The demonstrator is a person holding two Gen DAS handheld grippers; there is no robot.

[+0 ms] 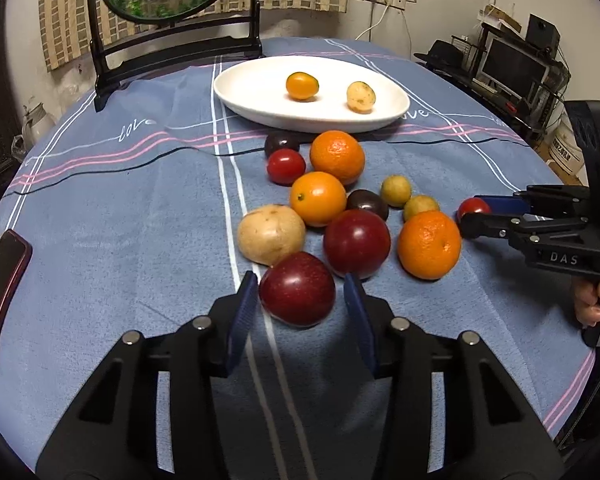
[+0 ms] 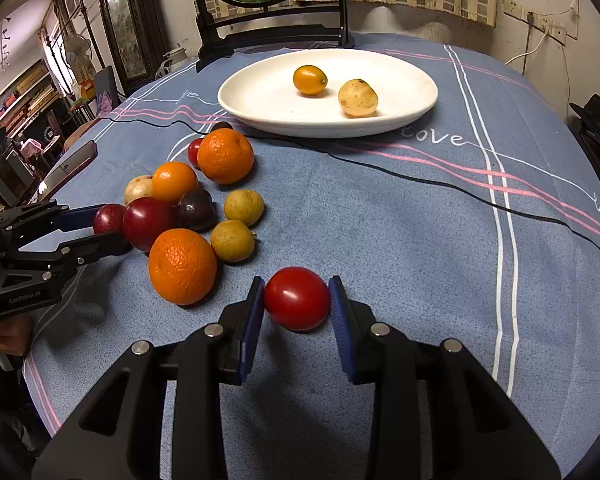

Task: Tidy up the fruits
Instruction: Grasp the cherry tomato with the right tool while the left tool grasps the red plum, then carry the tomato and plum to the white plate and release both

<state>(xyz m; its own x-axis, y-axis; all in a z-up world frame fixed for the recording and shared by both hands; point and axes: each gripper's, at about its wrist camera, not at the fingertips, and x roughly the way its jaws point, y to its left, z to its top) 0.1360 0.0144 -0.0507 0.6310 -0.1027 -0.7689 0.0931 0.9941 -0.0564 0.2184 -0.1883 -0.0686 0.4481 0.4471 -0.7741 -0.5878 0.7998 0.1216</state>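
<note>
The left claw [image 1: 300,298] straddled a dark red plum [image 1: 297,289], pads apart from it. The right claw [image 2: 296,300] pinched a red tomato [image 2: 297,298] on the tabletop [image 2: 420,240].

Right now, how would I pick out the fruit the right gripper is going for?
Start at the white plate on the blue cloth, then come toward the near edge, past the heap of fruit. The red tomato sits between the right gripper pads, alone on bare cloth, right of the big orange, smooth, glossy and bright red.
</note>
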